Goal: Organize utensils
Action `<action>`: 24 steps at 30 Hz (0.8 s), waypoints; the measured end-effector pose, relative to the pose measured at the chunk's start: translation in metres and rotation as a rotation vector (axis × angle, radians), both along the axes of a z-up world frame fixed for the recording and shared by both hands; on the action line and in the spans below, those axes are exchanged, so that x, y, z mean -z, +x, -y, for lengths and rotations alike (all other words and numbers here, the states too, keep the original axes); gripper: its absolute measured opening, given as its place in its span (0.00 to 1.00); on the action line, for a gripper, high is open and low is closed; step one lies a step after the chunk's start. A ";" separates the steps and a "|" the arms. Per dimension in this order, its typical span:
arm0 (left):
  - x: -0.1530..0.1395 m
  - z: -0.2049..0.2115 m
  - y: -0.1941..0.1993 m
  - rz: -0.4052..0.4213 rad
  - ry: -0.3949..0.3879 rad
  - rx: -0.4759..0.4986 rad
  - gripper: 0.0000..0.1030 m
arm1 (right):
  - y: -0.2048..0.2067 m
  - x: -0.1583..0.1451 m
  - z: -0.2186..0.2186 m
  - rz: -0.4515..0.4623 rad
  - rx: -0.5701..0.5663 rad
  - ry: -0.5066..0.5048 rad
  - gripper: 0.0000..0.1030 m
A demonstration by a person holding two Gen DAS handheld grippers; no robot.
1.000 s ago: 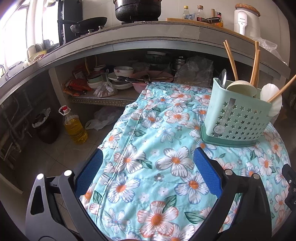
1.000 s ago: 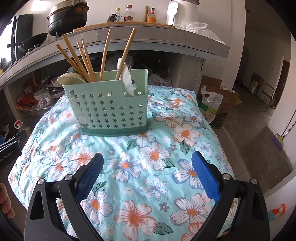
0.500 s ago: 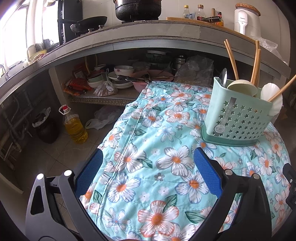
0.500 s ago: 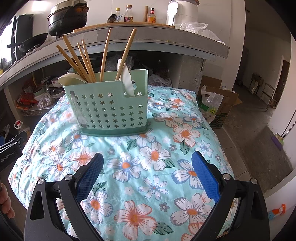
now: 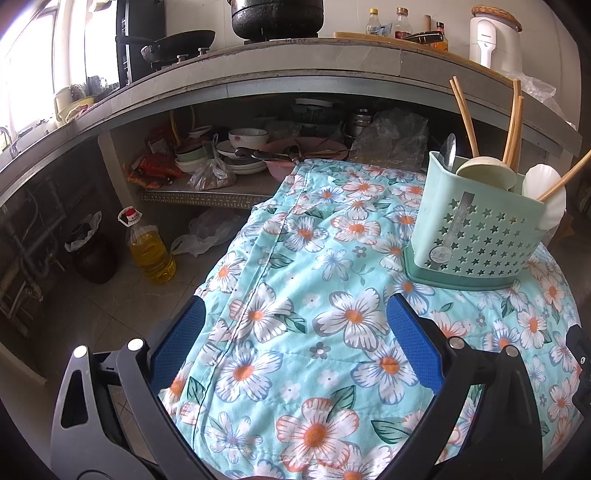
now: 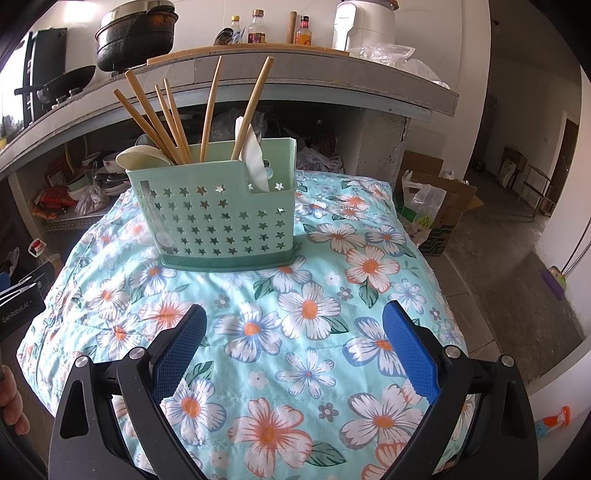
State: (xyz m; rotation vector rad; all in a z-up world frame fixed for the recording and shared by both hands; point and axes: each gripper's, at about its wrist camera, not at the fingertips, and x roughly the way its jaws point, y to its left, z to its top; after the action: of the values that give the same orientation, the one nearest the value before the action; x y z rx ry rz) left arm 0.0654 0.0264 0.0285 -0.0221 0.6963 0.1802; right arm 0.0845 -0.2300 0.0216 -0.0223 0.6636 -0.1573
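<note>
A mint green utensil caddy with star-shaped holes stands upright on a table under a floral cloth. Several wooden chopsticks, a cream spoon, a white spoon and a metal spoon stick out of it. My right gripper is open over the cloth, in front of the caddy, holding nothing. My left gripper is open too, to the caddy's left and nearer, with nothing between its fingers.
A concrete counter behind the table carries a black pot, a pan, bottles and a white appliance. Bowls crowd the shelf below it. An oil bottle stands on the floor left; a cardboard box right.
</note>
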 end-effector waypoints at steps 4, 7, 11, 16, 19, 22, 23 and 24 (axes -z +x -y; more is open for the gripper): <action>0.002 -0.001 -0.001 0.000 -0.001 -0.002 0.92 | 0.000 0.000 0.000 0.001 0.000 0.001 0.91; 0.001 -0.001 -0.001 -0.001 -0.001 -0.001 0.92 | 0.000 0.000 0.000 0.002 0.000 0.000 0.91; 0.001 -0.002 -0.001 -0.001 -0.001 -0.001 0.92 | 0.000 0.000 0.000 0.001 0.000 0.000 0.91; 0.002 -0.002 -0.001 -0.002 -0.002 -0.002 0.92 | 0.000 0.000 0.000 0.001 -0.001 0.000 0.91; 0.002 -0.002 -0.001 -0.004 -0.004 -0.001 0.92 | 0.000 0.000 -0.001 0.000 -0.002 0.001 0.91; 0.003 -0.004 -0.001 -0.008 -0.005 -0.001 0.92 | 0.000 -0.001 -0.001 0.001 -0.001 0.001 0.91; 0.004 -0.004 -0.002 -0.010 -0.005 -0.001 0.92 | 0.000 0.000 -0.001 0.001 -0.001 0.001 0.91; 0.004 -0.004 -0.003 -0.012 -0.005 -0.001 0.92 | 0.000 -0.001 -0.001 0.001 -0.001 0.001 0.91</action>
State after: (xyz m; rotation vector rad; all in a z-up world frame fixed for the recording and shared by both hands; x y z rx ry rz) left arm 0.0625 0.0306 0.0242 -0.0263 0.7083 0.1795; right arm 0.0846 -0.2288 0.0222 -0.0213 0.6626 -0.1559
